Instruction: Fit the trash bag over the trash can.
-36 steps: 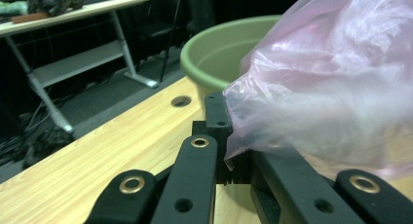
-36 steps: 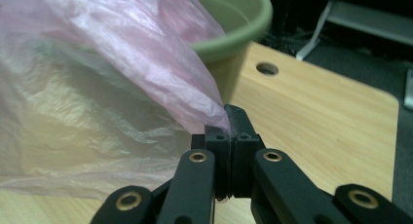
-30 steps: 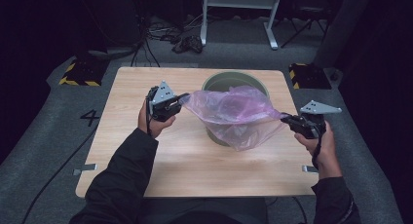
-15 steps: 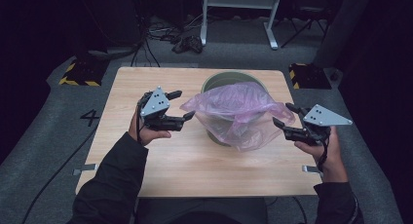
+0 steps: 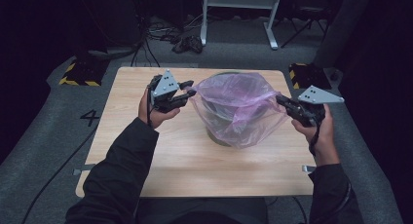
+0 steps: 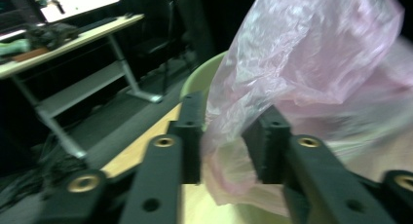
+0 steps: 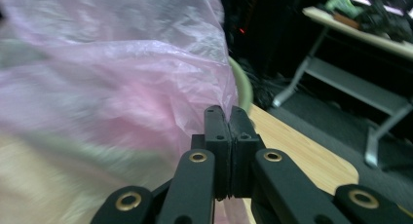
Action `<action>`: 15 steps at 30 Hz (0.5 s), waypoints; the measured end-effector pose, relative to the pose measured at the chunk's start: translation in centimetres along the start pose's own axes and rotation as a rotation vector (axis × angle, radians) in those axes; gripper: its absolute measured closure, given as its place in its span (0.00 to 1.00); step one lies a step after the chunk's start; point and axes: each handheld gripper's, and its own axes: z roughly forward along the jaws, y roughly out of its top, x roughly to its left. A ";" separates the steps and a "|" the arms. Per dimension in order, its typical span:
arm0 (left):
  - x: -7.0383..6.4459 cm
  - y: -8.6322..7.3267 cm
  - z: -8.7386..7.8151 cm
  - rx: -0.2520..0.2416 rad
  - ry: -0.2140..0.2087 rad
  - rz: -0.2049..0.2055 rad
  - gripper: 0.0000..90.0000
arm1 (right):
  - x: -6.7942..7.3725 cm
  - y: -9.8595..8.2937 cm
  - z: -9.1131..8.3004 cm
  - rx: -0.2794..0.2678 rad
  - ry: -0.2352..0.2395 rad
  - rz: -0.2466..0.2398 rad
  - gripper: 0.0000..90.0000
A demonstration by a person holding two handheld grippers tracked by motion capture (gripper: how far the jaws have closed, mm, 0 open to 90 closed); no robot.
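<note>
Pink bag in pinched right gripper

Left gripper moves from mid-left toward frame centre, jaws now apart around pink bag edge. Right gripper pulls bag's right side outward, clamped. Bag now spread wider over green bucket.

High view looks forward and down over the whole bench from the person's side, while both tool cams sit super close, facing each other across the same pink bag.
</note>
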 end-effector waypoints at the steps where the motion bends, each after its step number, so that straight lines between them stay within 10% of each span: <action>1: 0.2 0.0 0.5 0.010 -0.012 -0.009 0.88 | -0.4 0.0 0.6 0.014 -0.010 0.019 0.99; 15: 2.5 -2.0 5.6 0.117 0.038 -0.125 1.00 | -3.7 -0.9 7.0 0.160 -0.095 0.152 0.98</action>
